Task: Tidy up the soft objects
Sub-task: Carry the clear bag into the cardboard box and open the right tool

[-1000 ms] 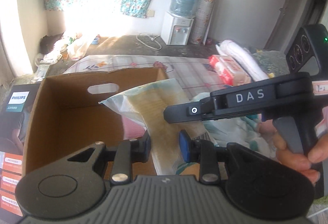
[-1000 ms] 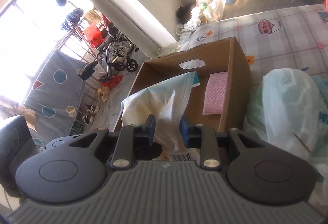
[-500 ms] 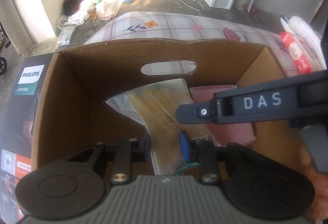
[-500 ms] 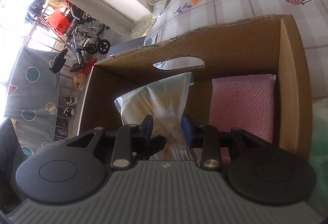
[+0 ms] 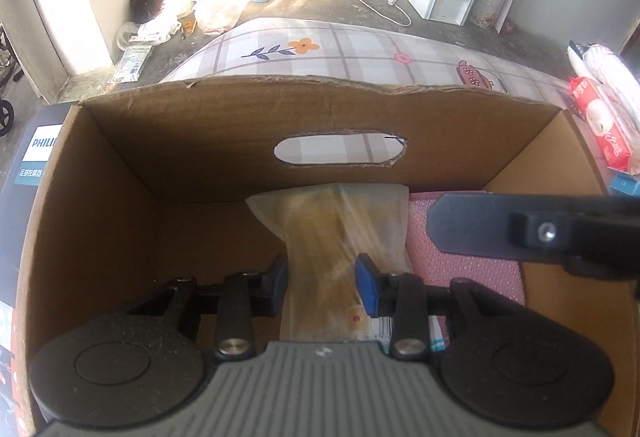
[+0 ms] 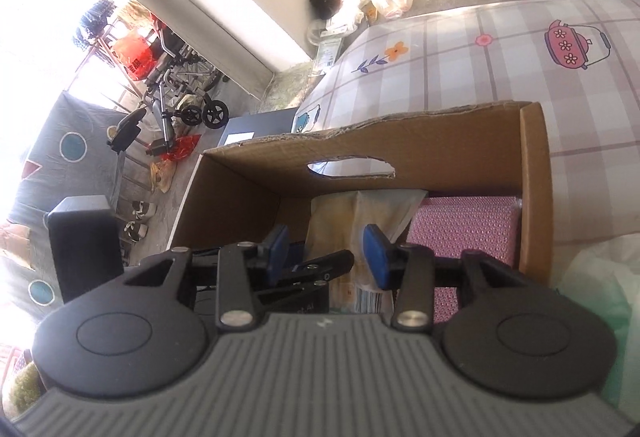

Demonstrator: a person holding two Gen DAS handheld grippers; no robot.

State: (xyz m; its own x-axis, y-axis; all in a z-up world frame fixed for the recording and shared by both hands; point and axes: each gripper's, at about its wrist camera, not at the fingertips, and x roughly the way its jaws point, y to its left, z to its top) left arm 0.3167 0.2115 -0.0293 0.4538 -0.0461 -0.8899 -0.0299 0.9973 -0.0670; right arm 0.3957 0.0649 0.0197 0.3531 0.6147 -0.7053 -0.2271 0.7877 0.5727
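Both hand-held grippers, left (image 5: pixel 322 287) and right (image 6: pixel 326 251), just opening, astride bag (image 5: pixel 340 229) in box (image 5: pixel 120 173); pad contact unclear; bag's bottom hidden.

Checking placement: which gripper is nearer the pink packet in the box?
Right. The right gripper hangs beside the pink packet; the left gripper straddles the clear bag farther left.

both wrist views look steeply down, close, into one cardboard box (image 5: pixel 200 141) (shared).
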